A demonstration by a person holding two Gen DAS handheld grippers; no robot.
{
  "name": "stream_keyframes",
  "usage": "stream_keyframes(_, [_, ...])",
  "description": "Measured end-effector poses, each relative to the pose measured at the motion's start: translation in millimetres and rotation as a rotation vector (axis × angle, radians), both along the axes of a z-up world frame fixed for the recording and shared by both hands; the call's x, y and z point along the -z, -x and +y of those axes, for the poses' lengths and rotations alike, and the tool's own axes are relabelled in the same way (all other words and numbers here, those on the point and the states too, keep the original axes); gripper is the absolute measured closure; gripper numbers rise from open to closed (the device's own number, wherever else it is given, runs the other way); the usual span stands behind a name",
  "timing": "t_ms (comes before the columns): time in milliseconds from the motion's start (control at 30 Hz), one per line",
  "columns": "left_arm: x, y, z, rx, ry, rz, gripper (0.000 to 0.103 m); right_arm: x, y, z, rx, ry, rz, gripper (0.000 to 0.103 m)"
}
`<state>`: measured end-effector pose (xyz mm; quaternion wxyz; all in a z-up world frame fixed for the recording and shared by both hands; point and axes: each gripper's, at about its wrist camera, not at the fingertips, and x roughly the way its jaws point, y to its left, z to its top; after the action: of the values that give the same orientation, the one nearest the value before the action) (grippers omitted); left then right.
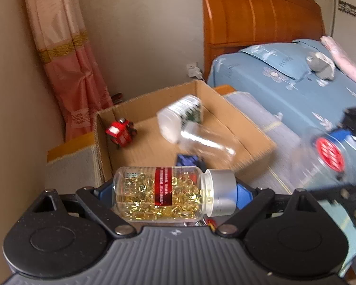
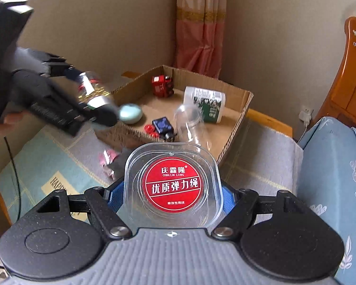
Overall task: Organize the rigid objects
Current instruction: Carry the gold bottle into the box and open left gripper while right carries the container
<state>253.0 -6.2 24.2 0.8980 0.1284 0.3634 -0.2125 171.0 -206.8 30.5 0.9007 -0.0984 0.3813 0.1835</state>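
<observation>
So the left gripper [image 1: 175,193] sits low in the center of its own view, fingers [image 1: 243,193] pinching a clear pill bottle [image 1: 163,193] end to end, bottom on one side and silver cap on the other. The bottle lies sideways, full of yellow capsules with a red label band. In the right wrist view the same gripper shows blurred at the upper left, angled down toward the cardboard box [image 2: 239,116] with a bit of the person's hand behind it.

The right gripper [image 2: 173,193] is low center in its view, fingers [image 2: 116,194] clamped on the sides of a clear square plastic case [image 2: 173,185] with a round red sticker.

The box sits mid-frame on a surface [image 2: 256,166] covered with a grey and light blue cloth. Inside it: a red toy [image 2: 163,86], a white bottle [image 2: 205,104] on its side, a clear cup [image 2: 189,121], a small blue toy [image 2: 162,127] and a pale green round thing [image 2: 130,114]. A pink curtain [image 2: 201,23] hangs at the back wall, and a bed with a blue floral cover [image 1: 284,80] and orange wooden headboard [image 1: 256,11] takes the upper right of the left wrist view.
</observation>
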Motion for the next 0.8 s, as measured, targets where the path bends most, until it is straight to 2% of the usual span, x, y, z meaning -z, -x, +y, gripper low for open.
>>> stream_keyframes(233, [14, -58, -1, -0.036, -0.01, 0.022, 0.01, -7, -16, 6, 0.02, 0.007, -0.014, 0.022])
stream_keyframes(433, [31, -83, 1, -0.099, 0.011, 0.013, 0.009, -9, -22, 11, 0.03, 0.024, -0.016, 0.022])
stream_keyframes(567, [30, -80, 8, -0.112, 0.019, 0.015, 0.009, -11, -23, 16, 0.027, 0.034, -0.019, 0.022])
stream_keyframes(800, [18, -43, 20, -0.09, -0.03, -0.012, 0.007, -18, -39, 27, 0.016, 0.028, -0.019, 0.022])
